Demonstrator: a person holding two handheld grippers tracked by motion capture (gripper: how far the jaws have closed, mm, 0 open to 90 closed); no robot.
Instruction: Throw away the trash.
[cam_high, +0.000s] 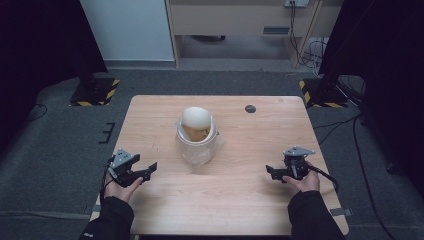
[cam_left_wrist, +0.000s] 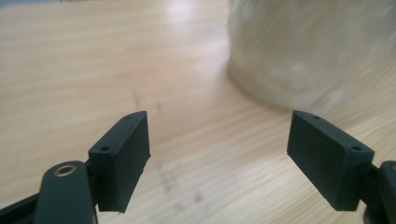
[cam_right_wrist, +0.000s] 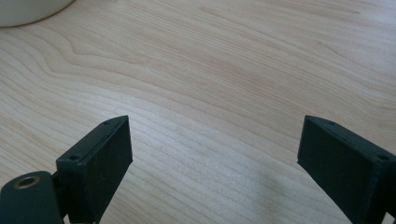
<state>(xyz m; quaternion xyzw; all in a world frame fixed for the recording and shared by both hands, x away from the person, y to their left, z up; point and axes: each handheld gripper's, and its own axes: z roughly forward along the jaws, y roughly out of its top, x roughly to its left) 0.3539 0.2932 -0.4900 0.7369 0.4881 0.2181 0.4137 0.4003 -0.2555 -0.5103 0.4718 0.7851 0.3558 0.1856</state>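
White pot (cam_high: 196, 141) upright mid-table, clear plastic bag lining it, pale domed lid (cam_high: 195, 118) tilted on top

A lab-like recording room: black curtains (cam_high: 30, 45), grey carpet (cam_high: 50, 130), hazard-taped stand bases (cam_high: 95, 92), loose floor cables (cam_high: 320, 50).

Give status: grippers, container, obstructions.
Left gripper open, empty, near table edge. Right gripper open, empty. White round plastic-wrapped container at centre of light wooden table, untouched. Nothing between grippers and container.
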